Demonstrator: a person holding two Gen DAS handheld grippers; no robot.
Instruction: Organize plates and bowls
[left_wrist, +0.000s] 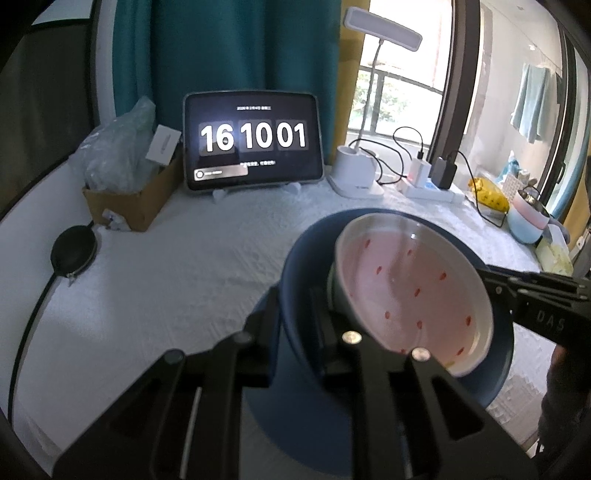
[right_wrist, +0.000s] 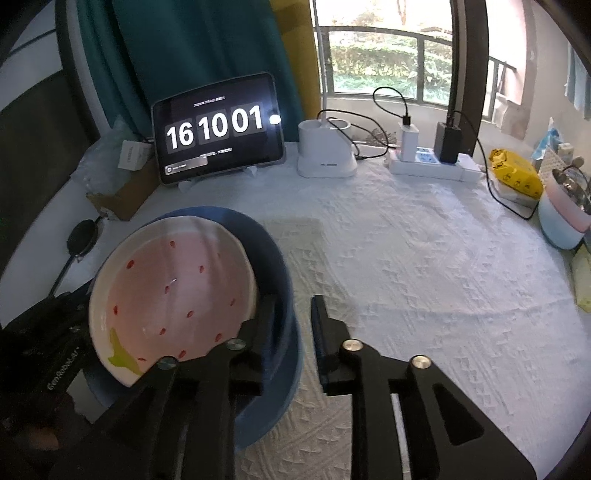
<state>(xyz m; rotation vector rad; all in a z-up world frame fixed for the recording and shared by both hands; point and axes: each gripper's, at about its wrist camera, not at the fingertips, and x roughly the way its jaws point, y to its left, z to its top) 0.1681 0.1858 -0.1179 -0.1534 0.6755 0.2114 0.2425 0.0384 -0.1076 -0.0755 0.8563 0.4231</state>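
A pink bowl with red seed marks (left_wrist: 413, 291) (right_wrist: 173, 291) sits tilted inside a larger dark blue bowl (left_wrist: 303, 266) (right_wrist: 269, 251) on the white tablecloth. My left gripper (left_wrist: 299, 302) has one finger outside and one inside the blue bowl's near wall, closed on that rim. My right gripper (right_wrist: 295, 314) straddles the blue bowl's right wall with a gap between its fingers; it looks open. Each gripper shows at the edge of the other's view.
A tablet clock (left_wrist: 253, 140) stands at the back. A cardboard box (left_wrist: 129, 199) and a black round object (left_wrist: 74, 251) lie at left. A lamp base (right_wrist: 327, 155), power strip with chargers (right_wrist: 432, 162), yellow packet (right_wrist: 517, 177) and pastel container (right_wrist: 565, 218) are at right.
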